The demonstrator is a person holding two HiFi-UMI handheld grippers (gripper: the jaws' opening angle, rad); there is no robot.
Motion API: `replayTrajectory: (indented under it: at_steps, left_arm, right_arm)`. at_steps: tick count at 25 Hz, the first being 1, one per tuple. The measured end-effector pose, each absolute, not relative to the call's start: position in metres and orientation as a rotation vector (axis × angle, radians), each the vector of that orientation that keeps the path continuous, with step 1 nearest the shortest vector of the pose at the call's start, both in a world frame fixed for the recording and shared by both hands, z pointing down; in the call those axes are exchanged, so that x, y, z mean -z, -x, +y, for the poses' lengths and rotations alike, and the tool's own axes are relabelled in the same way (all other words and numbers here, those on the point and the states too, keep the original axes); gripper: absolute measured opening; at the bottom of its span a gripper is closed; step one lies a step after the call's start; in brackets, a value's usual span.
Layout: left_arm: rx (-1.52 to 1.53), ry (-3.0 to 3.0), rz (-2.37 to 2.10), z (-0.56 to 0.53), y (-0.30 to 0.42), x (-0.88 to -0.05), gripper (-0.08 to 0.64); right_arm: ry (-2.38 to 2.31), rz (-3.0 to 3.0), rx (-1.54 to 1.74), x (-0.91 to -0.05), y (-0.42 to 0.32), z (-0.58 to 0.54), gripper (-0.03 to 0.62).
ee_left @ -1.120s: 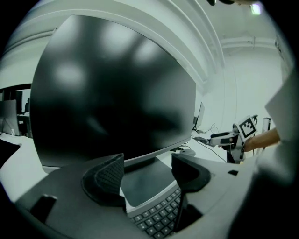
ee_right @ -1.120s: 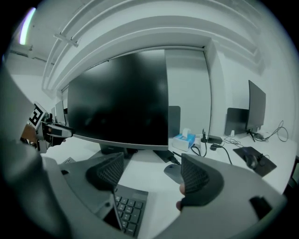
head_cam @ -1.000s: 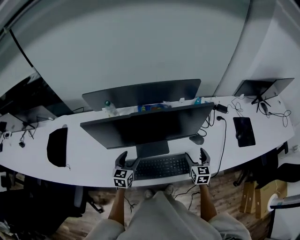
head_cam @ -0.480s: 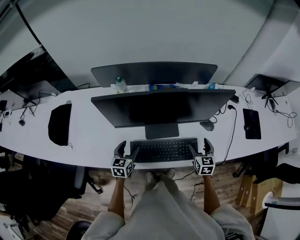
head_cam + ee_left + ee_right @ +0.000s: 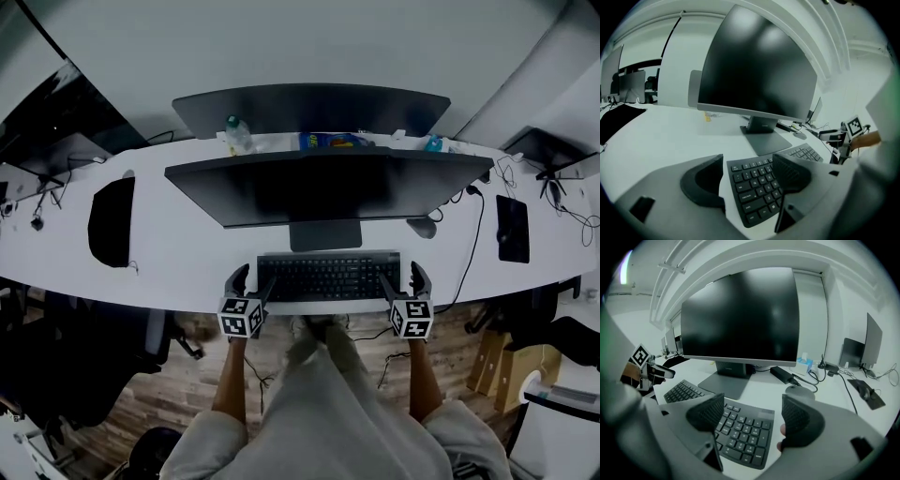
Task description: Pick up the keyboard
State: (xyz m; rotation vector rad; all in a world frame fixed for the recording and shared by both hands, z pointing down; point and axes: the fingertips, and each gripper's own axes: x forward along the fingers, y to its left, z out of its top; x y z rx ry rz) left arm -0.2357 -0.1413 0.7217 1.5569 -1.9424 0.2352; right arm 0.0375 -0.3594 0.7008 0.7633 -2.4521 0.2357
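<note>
A black keyboard lies flat near the white desk's front edge, in front of the monitor stand. My left gripper is open at the keyboard's left end. In the left gripper view that end lies between the two dark fingers, which do not press on it. My right gripper is open at the right end. In the right gripper view the number-pad end sits between its fingers, one finger on each side.
A wide dark monitor stands just behind the keyboard. A mouse and cables lie to the right, with a power brick nearby. A black mat lies at the left, a dark pad at the right. A bottle stands at the back.
Both grippers have come down and forward to the keyboard's two ends, still open. The head view has shifted, so the desk sits more centred.
</note>
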Motion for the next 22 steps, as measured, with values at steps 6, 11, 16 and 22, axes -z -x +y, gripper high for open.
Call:
replayTrajectory:
  at_steps: [6, 11, 16, 22]
  left_arm:
    - [-0.268, -1.511, -1.928, -0.150, 0.240, -0.745, 0.308]
    - [-0.261, -1.454, -1.907, -0.159, 0.245, -0.765, 0.308]
    - [-0.273, -1.418, -1.874, -0.161, 0.245, -0.784, 0.311]
    - [-0.224, -1.419, -1.822, -0.165, 0.242, -0.788, 0.310]
  right_arm:
    - [-0.738, -2.444, -0.260, -0.715, -0.038, -0.367, 0.368]
    - [-0.724, -2.432, -0.271, -0.722, -0.043, -0.372, 0.368]
    - [-0.732, -2.418, -0.279, -0.725, -0.053, -0.379, 0.368]
    - [-0.744, -2.405, -0.285, -0.729, -0.060, -0.387, 0.368]
